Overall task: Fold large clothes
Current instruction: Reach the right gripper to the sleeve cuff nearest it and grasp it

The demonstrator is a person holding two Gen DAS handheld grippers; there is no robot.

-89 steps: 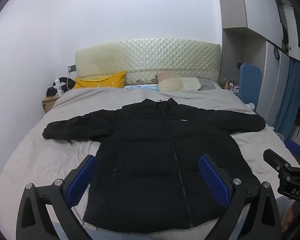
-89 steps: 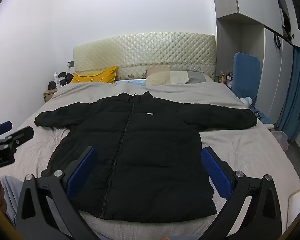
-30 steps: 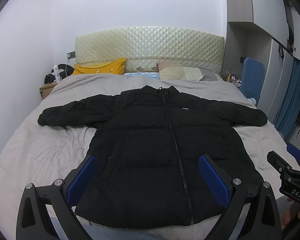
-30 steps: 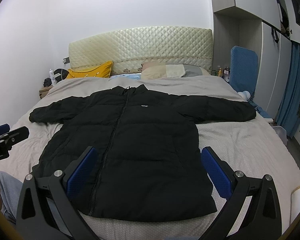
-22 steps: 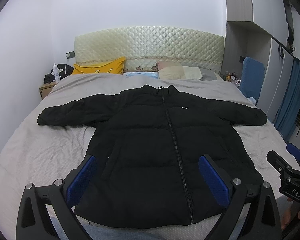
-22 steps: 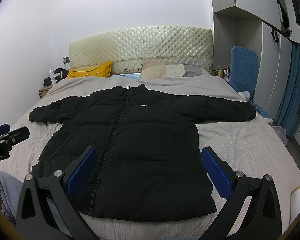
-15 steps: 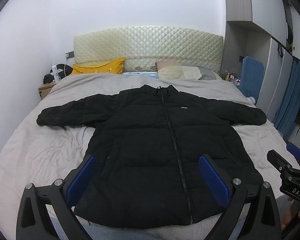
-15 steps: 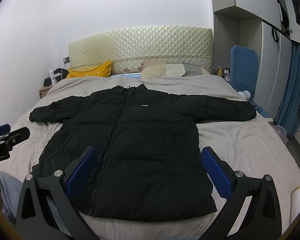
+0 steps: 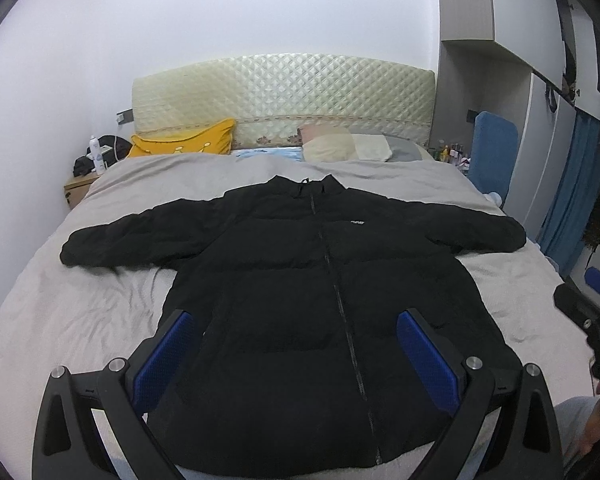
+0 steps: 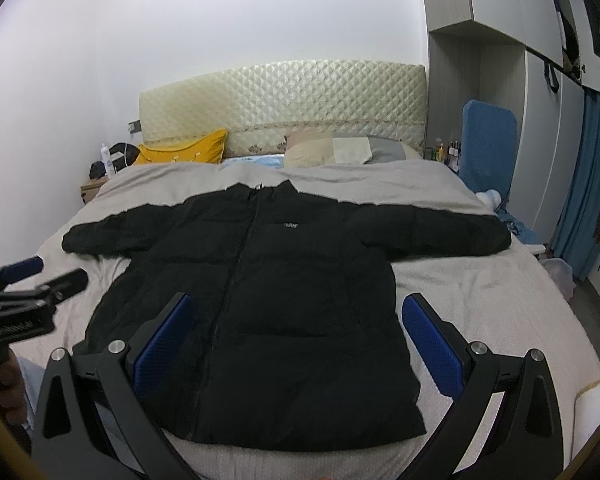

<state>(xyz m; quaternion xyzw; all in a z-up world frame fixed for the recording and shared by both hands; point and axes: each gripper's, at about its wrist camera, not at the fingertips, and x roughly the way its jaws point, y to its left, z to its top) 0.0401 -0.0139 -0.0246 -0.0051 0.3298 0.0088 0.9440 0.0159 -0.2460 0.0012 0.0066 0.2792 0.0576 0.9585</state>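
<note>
A black puffer jacket (image 9: 300,280) lies flat, front up and zipped, on a grey bed (image 9: 80,320), both sleeves spread out to the sides. It also shows in the right wrist view (image 10: 268,300). My left gripper (image 9: 296,344) is open and empty, held above the jacket's lower hem. My right gripper (image 10: 296,336) is open and empty, also above the hem, a little to the right. The left gripper also shows at the left edge of the right wrist view (image 10: 24,280), and the right gripper at the right edge of the left wrist view (image 9: 592,312).
A quilted headboard (image 9: 284,92), a yellow pillow (image 9: 184,144) and pale pillows (image 9: 348,148) are at the far end. A nightstand with a bottle (image 9: 80,188) stands at the left. A blue chair (image 9: 494,152), wardrobe and blue curtain (image 9: 572,208) line the right side.
Both grippers have shifted slightly forward over the jacket's hem, and the left gripper has come further into the right wrist view. The jacket has not moved.
</note>
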